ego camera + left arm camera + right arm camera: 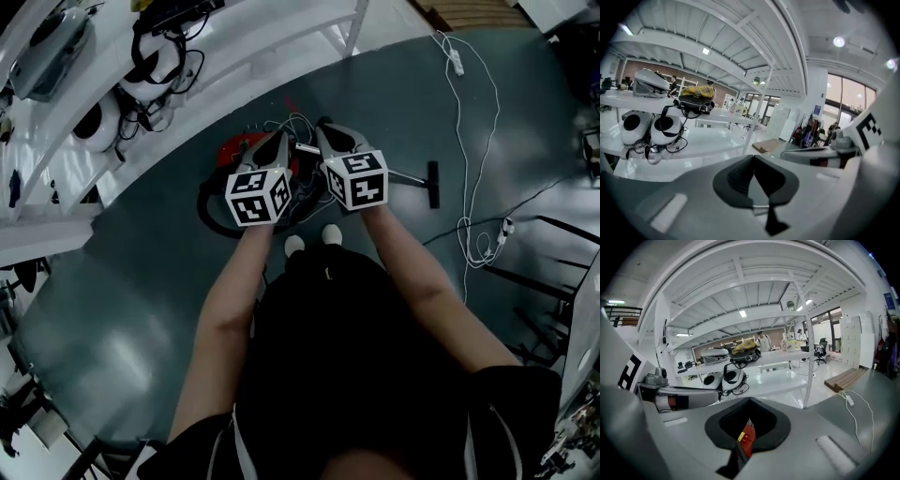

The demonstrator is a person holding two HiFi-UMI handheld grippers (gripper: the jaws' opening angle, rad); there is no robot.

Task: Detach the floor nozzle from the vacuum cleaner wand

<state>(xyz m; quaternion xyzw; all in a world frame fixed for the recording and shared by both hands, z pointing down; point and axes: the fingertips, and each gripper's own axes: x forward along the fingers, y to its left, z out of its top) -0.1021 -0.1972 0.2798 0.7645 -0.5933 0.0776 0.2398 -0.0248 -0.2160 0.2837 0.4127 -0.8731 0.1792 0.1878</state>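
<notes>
I am holding my left gripper and right gripper side by side at frame centre, jaws together and empty, over the red canister vacuum cleaner, with the black floor nozzle lying right.

**Head view.** The left gripper and right gripper hang side by side above the vacuum cleaner body, which is on the floor. To their right lies the wand, its far end apparently meeting the floor nozzle. A shelf rack stands behind-left, carrying headsets. A corded power strip lies far right.
</notes>
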